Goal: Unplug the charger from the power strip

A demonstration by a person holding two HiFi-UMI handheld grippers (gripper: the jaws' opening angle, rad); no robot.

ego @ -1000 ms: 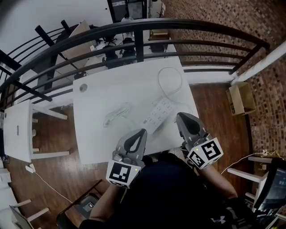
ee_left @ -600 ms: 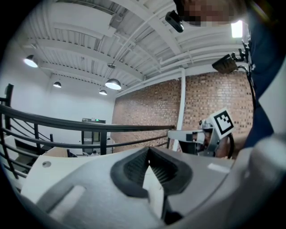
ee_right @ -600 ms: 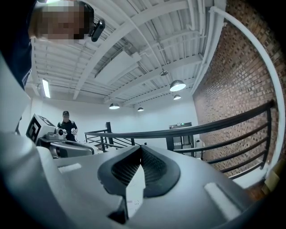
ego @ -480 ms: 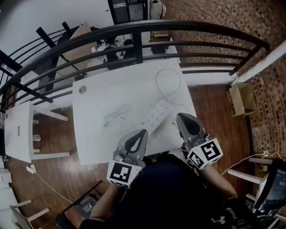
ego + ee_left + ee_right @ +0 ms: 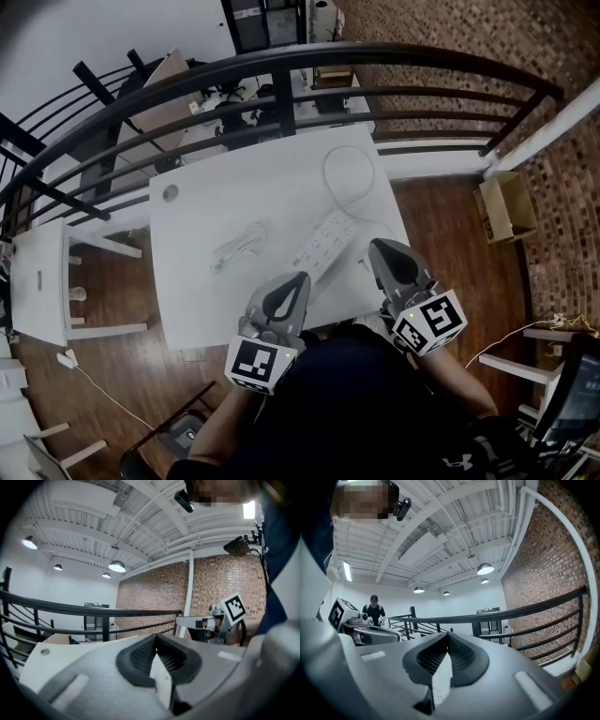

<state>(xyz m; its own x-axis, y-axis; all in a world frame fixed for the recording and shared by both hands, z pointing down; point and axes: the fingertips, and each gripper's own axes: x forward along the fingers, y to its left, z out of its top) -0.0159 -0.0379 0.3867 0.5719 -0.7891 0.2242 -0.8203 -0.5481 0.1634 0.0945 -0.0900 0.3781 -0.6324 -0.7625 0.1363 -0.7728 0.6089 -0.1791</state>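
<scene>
"Where's the strip?"

"The strip (image 5: 324, 246) lies slantwise near the bench's (image 5: 202, 309) near edge, toward the right corner. Its cord (image 5: 349, 173) loops off to the far right corner. A pale coiled lead (image 5: 240, 246), the charger's I'd guess, lies just left of it. Whether a plug sits in a socket is too small to tell."

"And the 2 tools?"

"Both are pressed together with nothing in them. The left tool (image 5: 292, 281) hangs over the near edge and the right tool (image 5: 382, 251) over the near right corner, beside the strip."

"How would you do it well?"

"I'd pin the strip flat with 1 tool and spread the other. Then I'd pinch the charger's body, not the lead, and pull straight out, or the strip may lift."

"Any writing?"

"None I can read. The cubes (image 5: 255, 364) carry black-and-white patterns, no words. A small white emblem (image 5: 457, 461) sits on the person's dark top (image 5: 347, 412), but I can't make it out."
</scene>
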